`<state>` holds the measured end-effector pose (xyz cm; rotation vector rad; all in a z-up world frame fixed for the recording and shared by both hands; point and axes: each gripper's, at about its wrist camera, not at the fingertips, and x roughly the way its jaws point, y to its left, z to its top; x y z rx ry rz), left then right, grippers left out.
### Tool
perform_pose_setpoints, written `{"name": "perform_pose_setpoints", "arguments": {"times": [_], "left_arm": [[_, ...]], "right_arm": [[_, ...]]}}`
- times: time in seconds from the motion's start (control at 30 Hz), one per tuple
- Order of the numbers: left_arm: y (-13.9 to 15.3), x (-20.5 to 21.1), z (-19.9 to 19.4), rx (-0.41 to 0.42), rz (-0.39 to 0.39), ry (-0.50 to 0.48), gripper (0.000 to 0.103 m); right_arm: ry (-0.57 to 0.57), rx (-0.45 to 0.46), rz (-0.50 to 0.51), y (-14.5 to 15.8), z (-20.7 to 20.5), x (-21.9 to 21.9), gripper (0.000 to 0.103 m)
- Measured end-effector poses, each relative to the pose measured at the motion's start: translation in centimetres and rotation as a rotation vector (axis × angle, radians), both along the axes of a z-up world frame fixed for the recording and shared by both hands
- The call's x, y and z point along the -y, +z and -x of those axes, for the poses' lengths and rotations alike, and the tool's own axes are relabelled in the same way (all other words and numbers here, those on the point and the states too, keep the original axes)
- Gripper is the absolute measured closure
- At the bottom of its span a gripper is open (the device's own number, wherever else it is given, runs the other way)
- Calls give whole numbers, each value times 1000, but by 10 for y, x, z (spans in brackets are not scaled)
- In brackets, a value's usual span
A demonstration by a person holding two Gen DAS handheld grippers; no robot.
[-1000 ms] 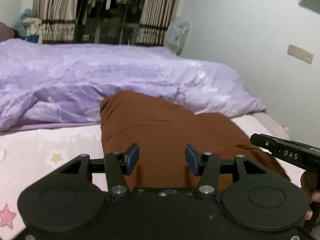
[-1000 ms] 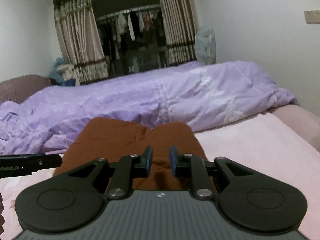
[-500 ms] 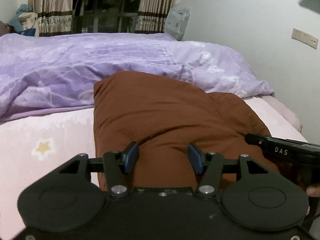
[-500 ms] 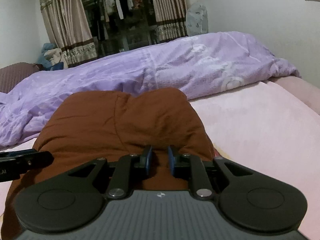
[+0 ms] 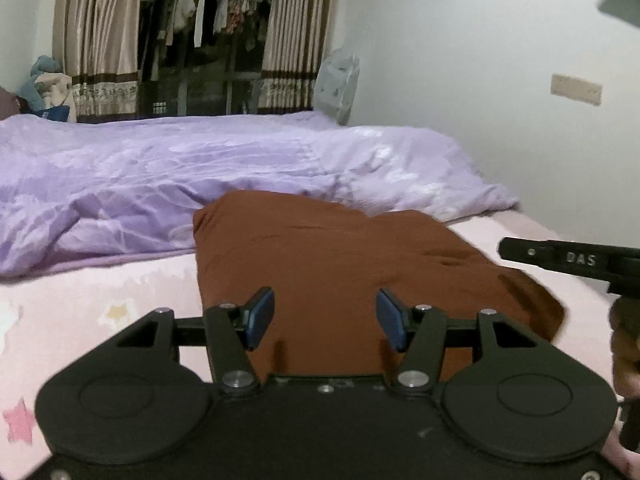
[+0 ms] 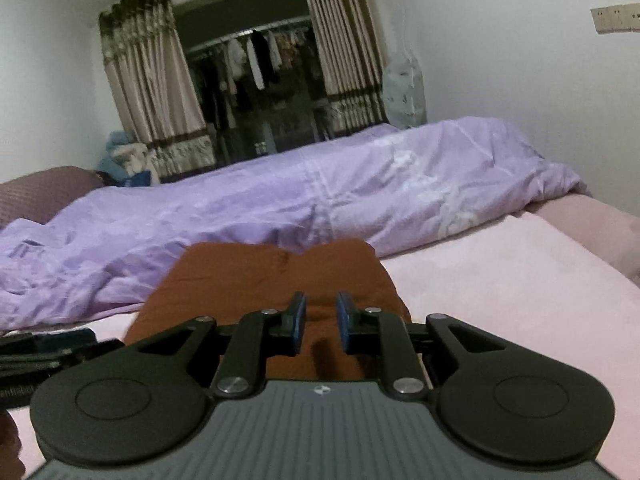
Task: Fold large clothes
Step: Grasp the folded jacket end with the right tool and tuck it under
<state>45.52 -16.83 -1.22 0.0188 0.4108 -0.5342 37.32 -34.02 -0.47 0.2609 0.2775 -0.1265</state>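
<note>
Claws (image 5: 325, 318) raised, garment (image 5: 340, 256) lengthwise ahead

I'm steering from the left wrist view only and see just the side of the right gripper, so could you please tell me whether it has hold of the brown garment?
Observer: No. The right gripper has its blue pads slightly apart, with nothing pinched between them.
Operator: Where is it relative to the cloth?
Observer: It is over the near part of the rust-brown fabric garment, close to its right edge. I cannot tell whether it touches.
Operator: What lies right of that edge?
Observer: Pale pink bedsheet, running back to the crumpled lilac duvet.
</note>
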Motion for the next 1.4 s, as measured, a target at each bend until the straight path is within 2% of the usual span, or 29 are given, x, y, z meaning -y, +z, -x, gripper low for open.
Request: {"name": "perform_pose_setpoints", "arguments": {"times": [0.1, 0.2, 0.33, 0.43, 0.63, 1.17, 1.3, 1.4], "left_arm": [[-6, -4, 24, -15, 34, -8, 46], [-17, -1, 34, -43, 33, -15, 46], [-36, 3, 25, -134, 36, -17, 46], [-49, -1, 20, -163, 55, -11, 46], [-59, 2, 17, -158, 40, 4, 46], [-49, 3, 13, -182, 18, 4, 46], [-25, -5, 15, -168, 62, 12, 46], [-14, -11, 17, -174, 113, -1, 47]], "right_arm": [[20, 3, -3, -3, 18, -2, 80], [20, -24, 20, -13, 18, -3, 80], [7, -76, 26, -32, 9, 1, 81], [4, -115, 33, -44, 1, 2, 83], [1, -131, 47, -54, -1, -3, 83], [11, -148, 12, -57, -1, 3, 83], [34, -99, 40, -36, 7, 1, 74], [1, -64, 38, -23, 12, 2, 74]]}}
